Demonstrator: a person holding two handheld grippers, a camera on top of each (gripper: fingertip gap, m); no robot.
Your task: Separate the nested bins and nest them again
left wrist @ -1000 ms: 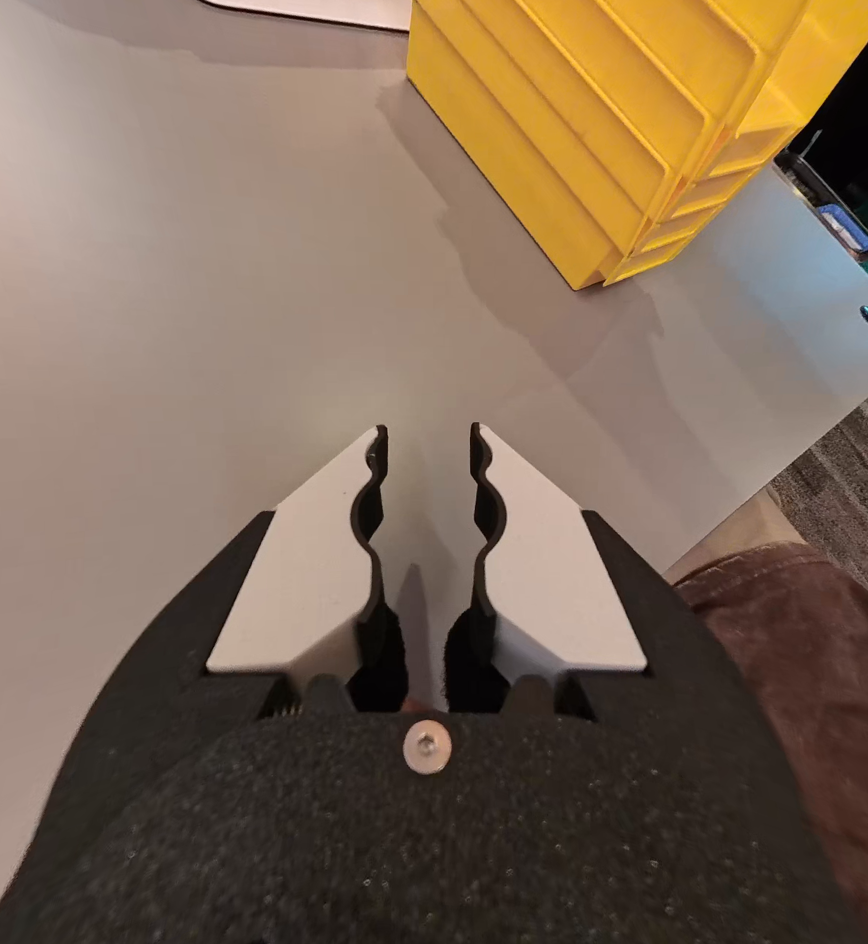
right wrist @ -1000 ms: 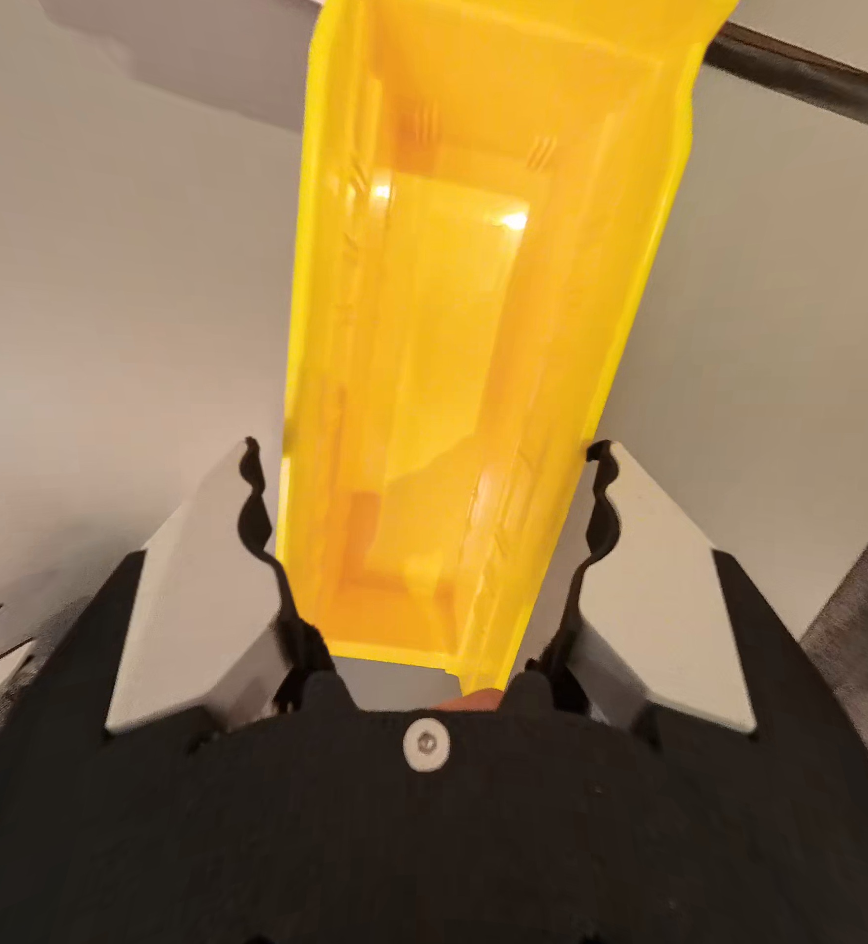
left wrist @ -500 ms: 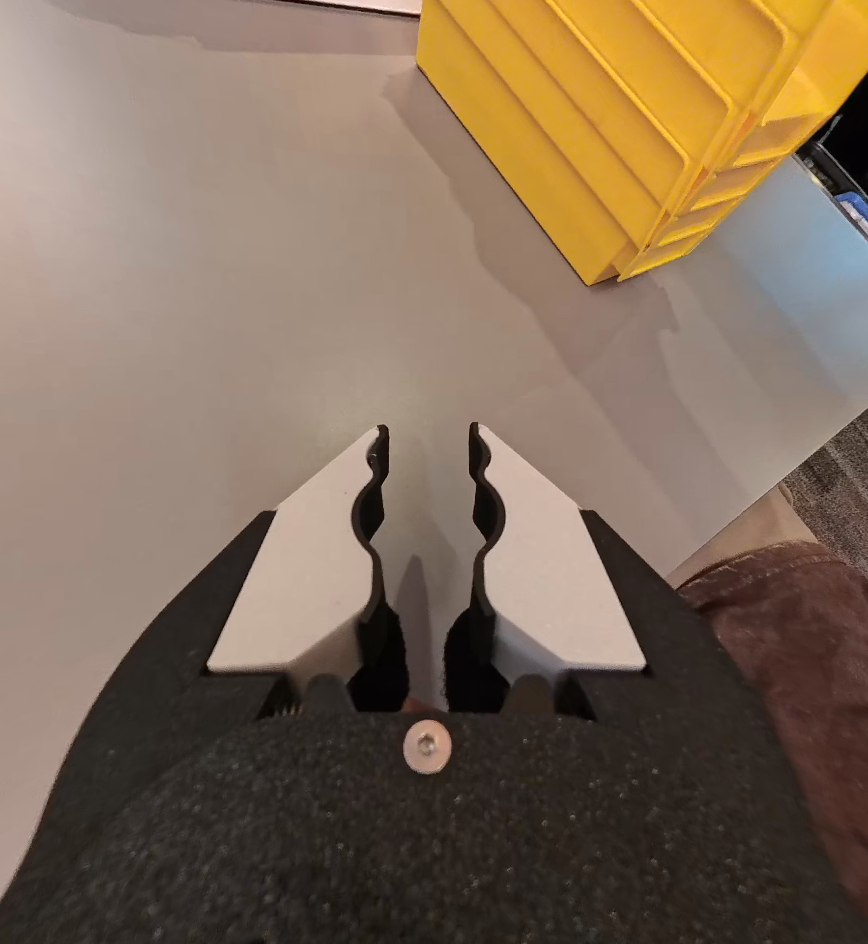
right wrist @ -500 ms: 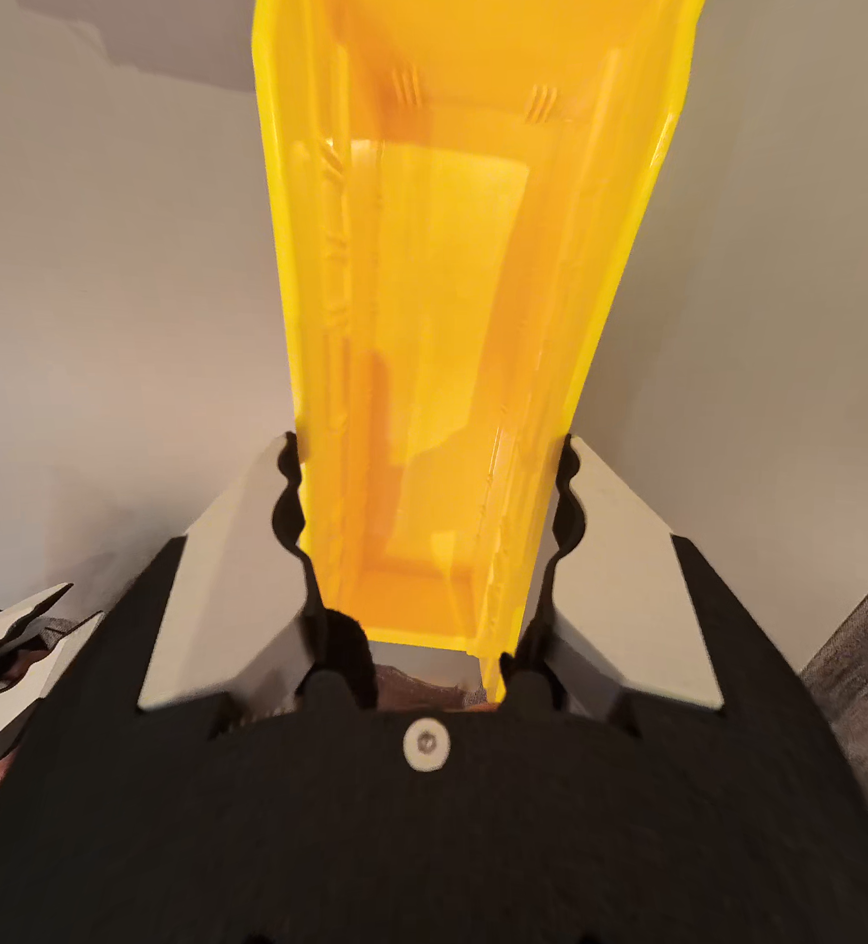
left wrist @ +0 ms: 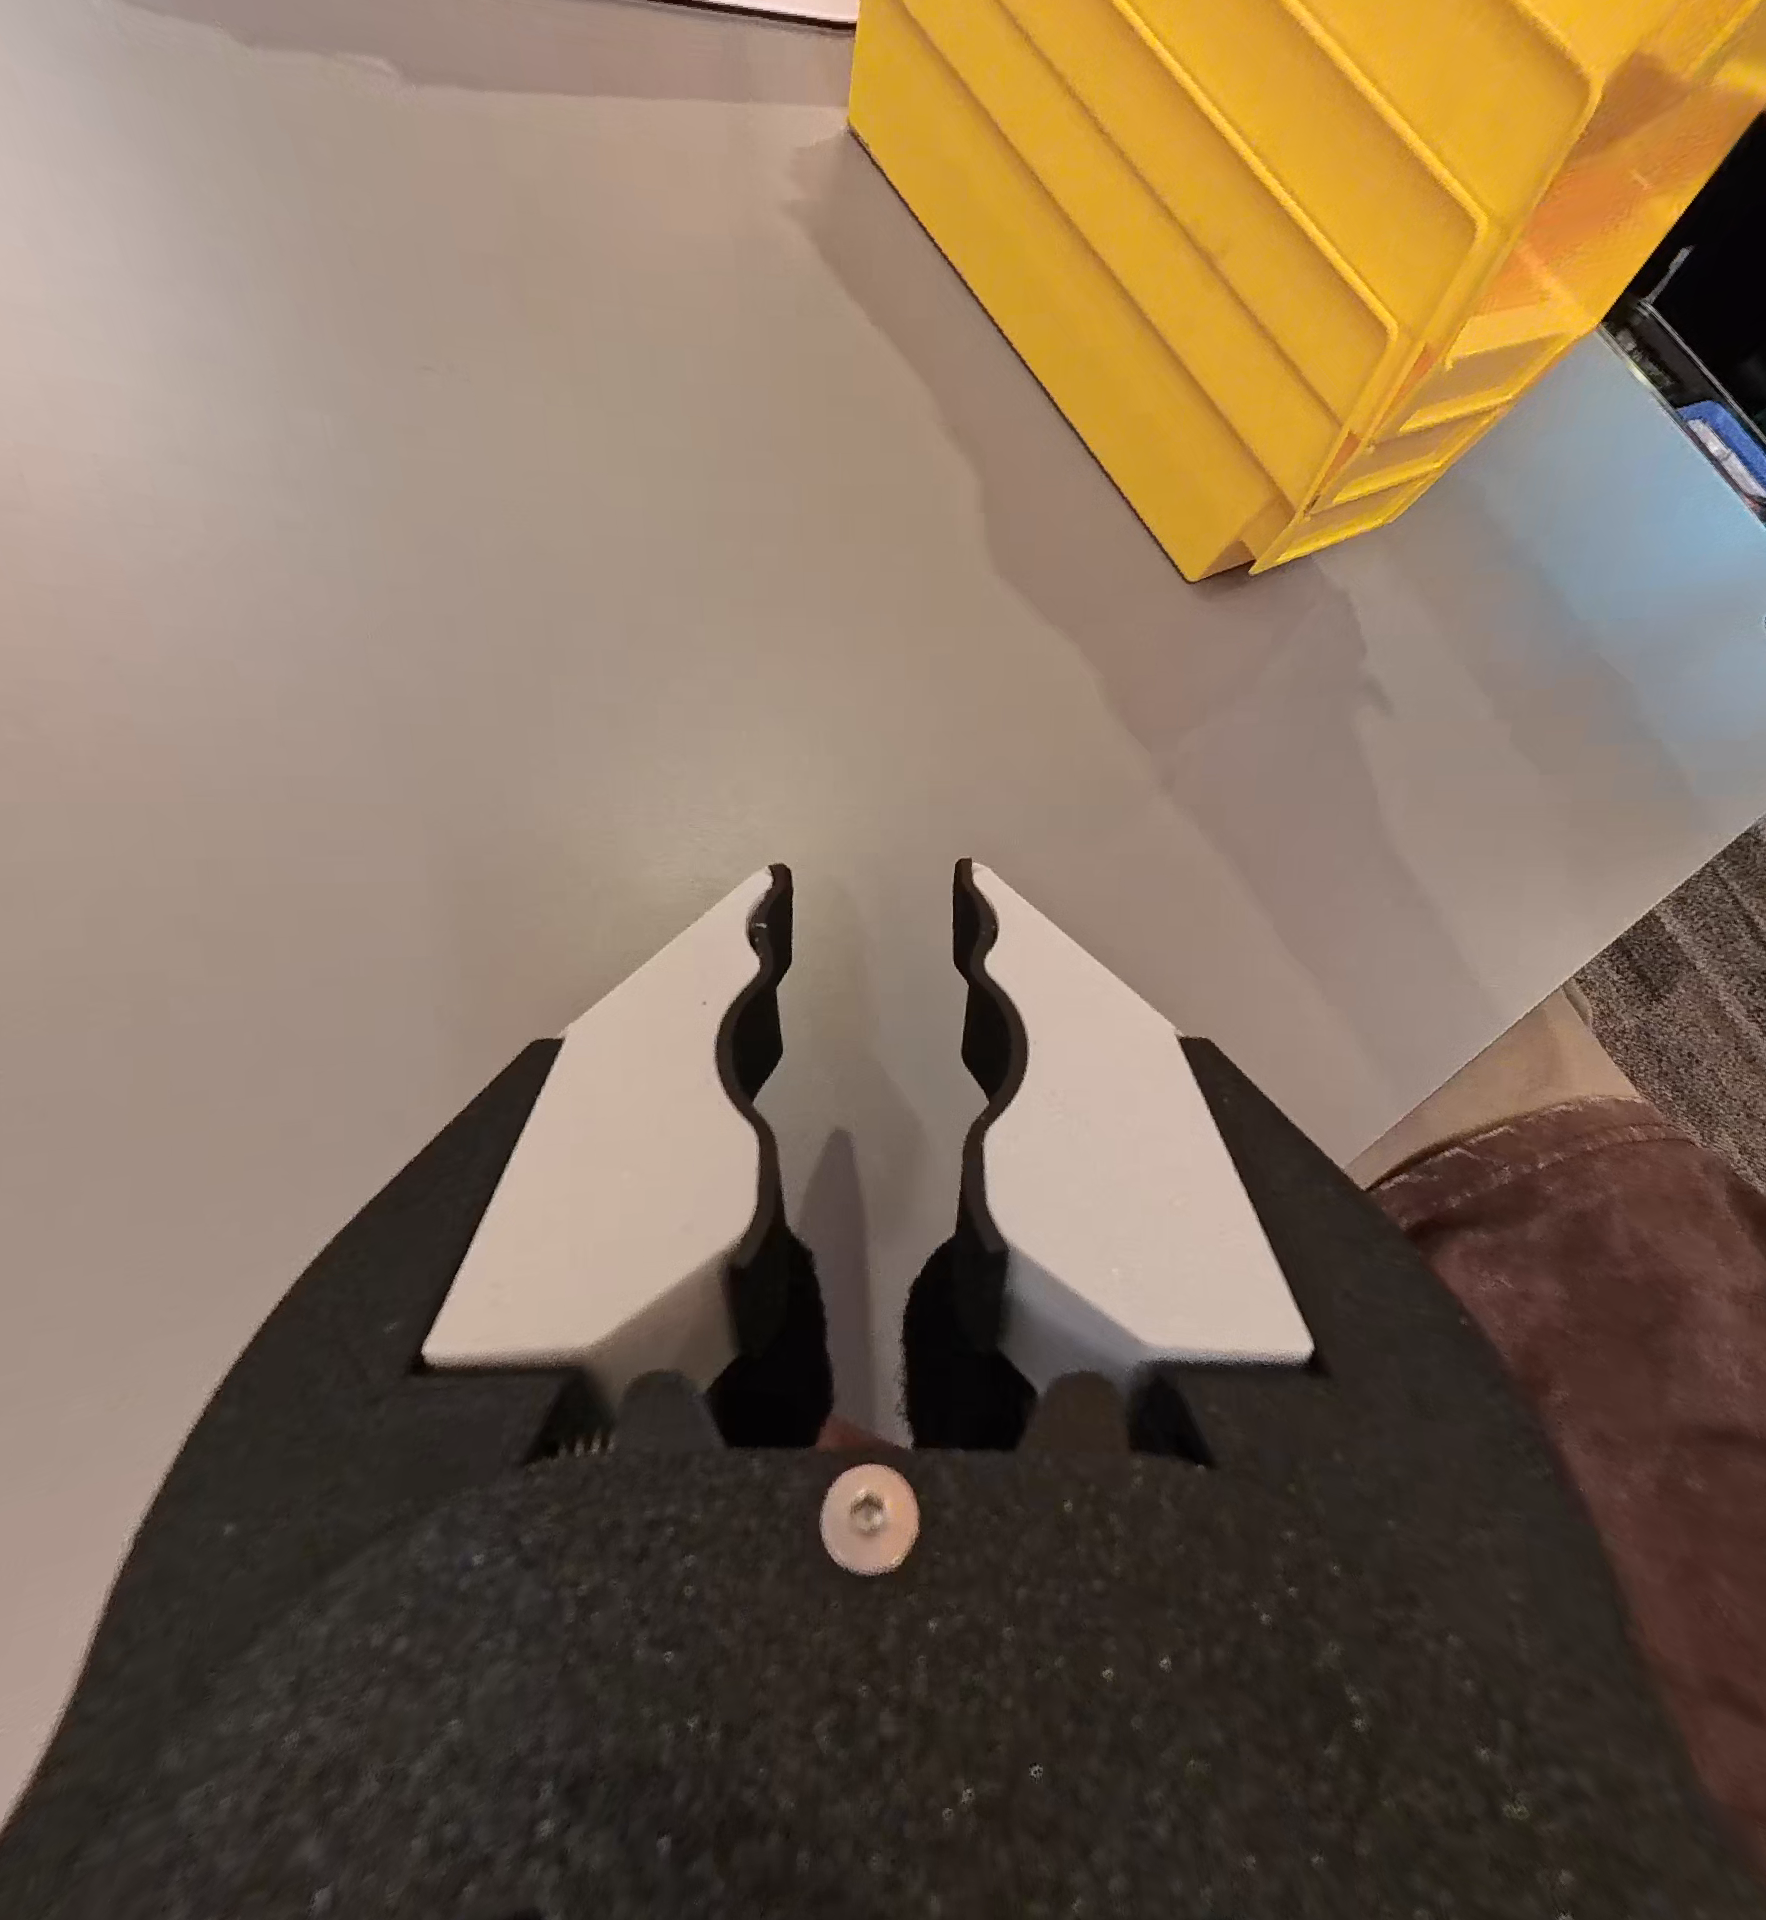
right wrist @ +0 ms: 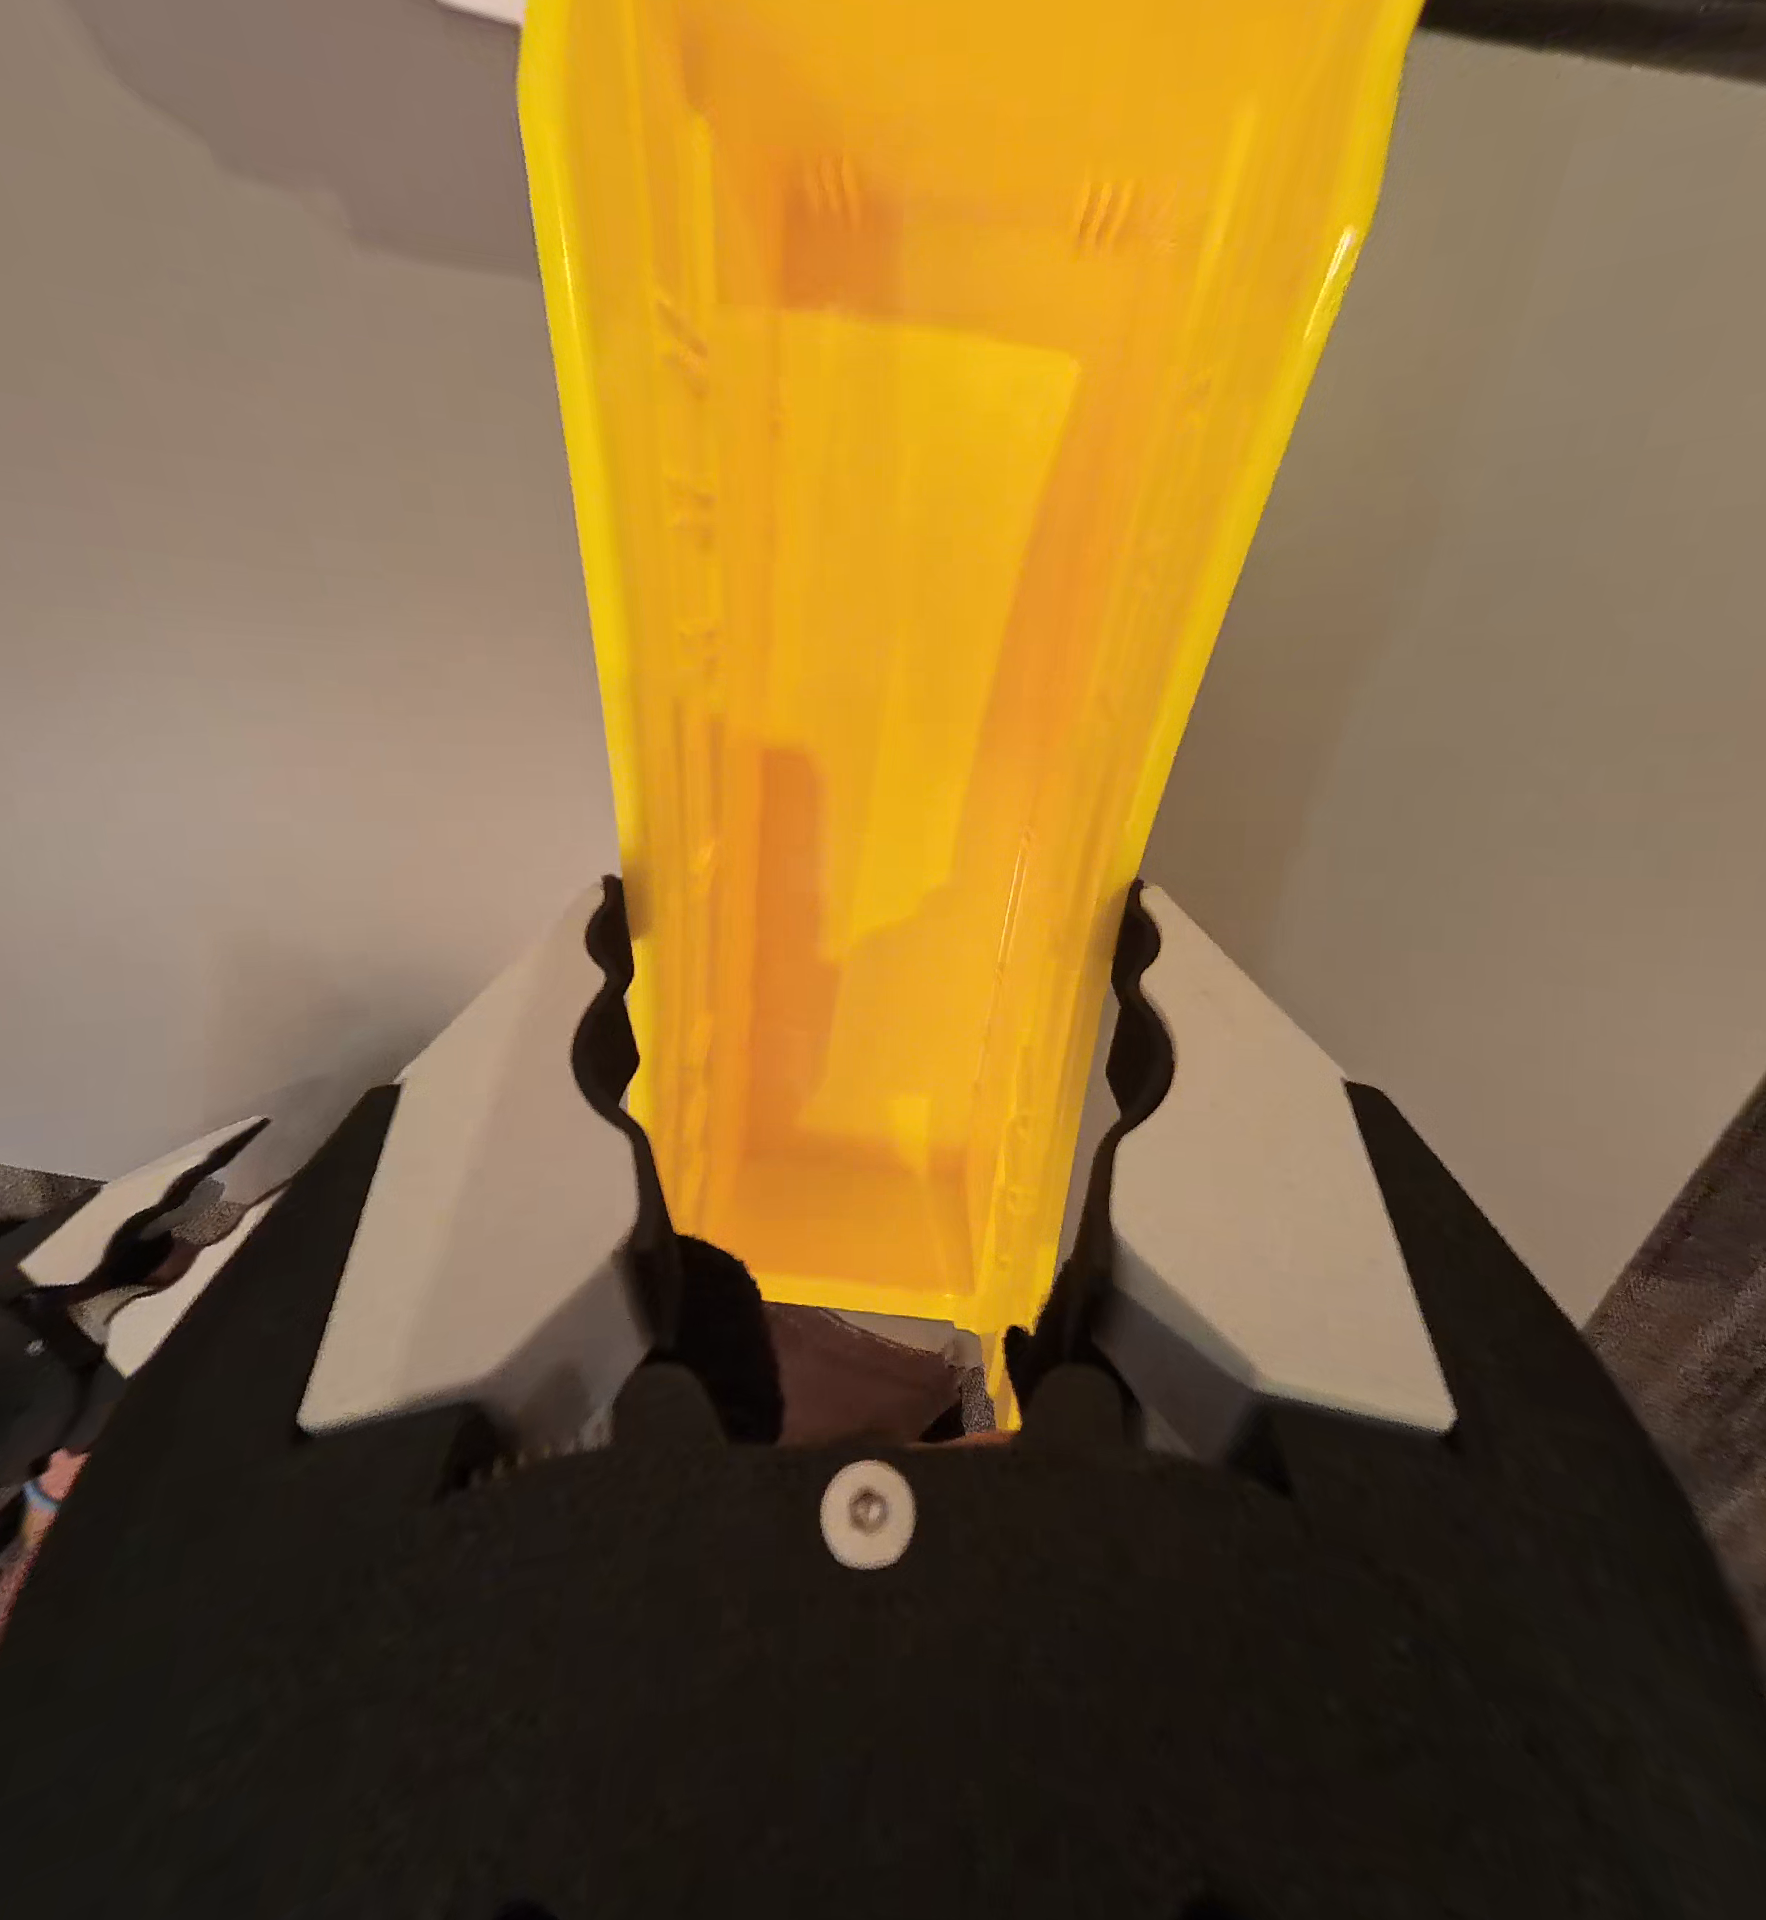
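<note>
Right wrist view: right gripper clamps top yellow bin across its side walls, likely to lift it from the nested stack near the tabletop's right edge. Left gripper idles, narrowly parted, empty.

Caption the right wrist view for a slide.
Right gripper fingers closed on the outer side walls of a yellow bin above the grey table.

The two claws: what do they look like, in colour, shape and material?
The left claw and the right claw look alike: a black, grainy body with one silver screw in the middle, and two pale grey wedge-shaped fingers with wavy black inner pads. No cables show.
</note>
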